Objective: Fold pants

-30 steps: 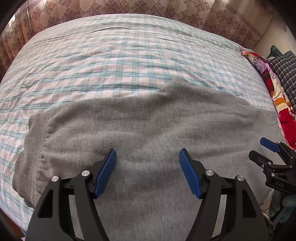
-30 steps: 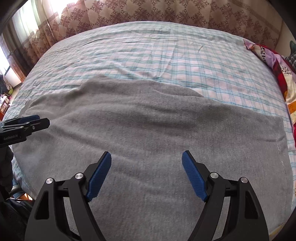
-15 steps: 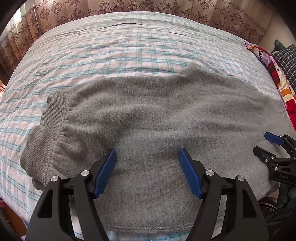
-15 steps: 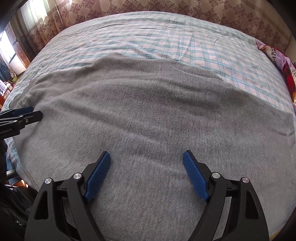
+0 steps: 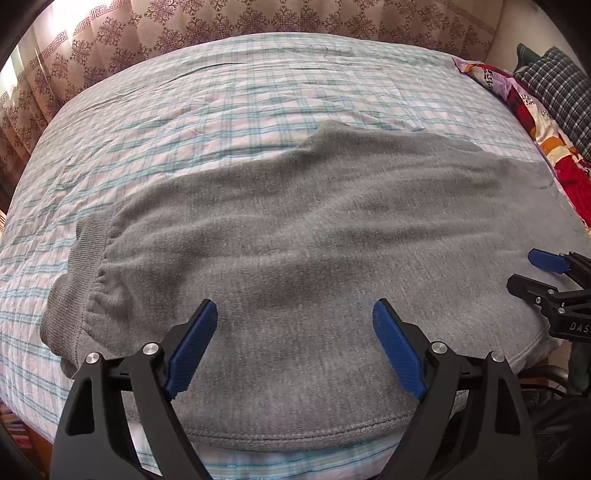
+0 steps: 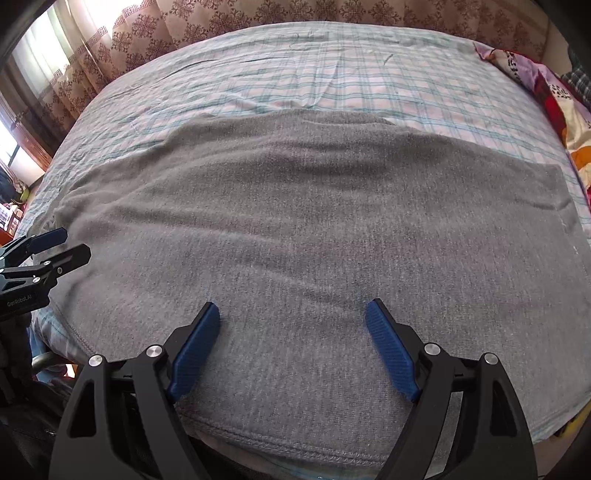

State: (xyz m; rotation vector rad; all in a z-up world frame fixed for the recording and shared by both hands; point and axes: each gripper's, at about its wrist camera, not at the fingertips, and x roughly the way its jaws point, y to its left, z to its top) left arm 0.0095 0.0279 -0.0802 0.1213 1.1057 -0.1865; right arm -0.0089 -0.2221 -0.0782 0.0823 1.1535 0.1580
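Bed with plaid sheet, patterned curtain behind. Grey sweatpants lie flat across it. Since 1 s ago both claws were drawn back, near hem now exposed. Left claw and right claw gape wide, nothing held; regrasp likely next.

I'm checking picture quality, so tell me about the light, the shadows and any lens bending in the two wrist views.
Left wrist view: daylight glows through the curtain at upper left; the bed bulges from fisheye bending; soft shadows on the grey pants.
Right wrist view: window glare blown out at upper left; pants sharp, corners vignetted black.
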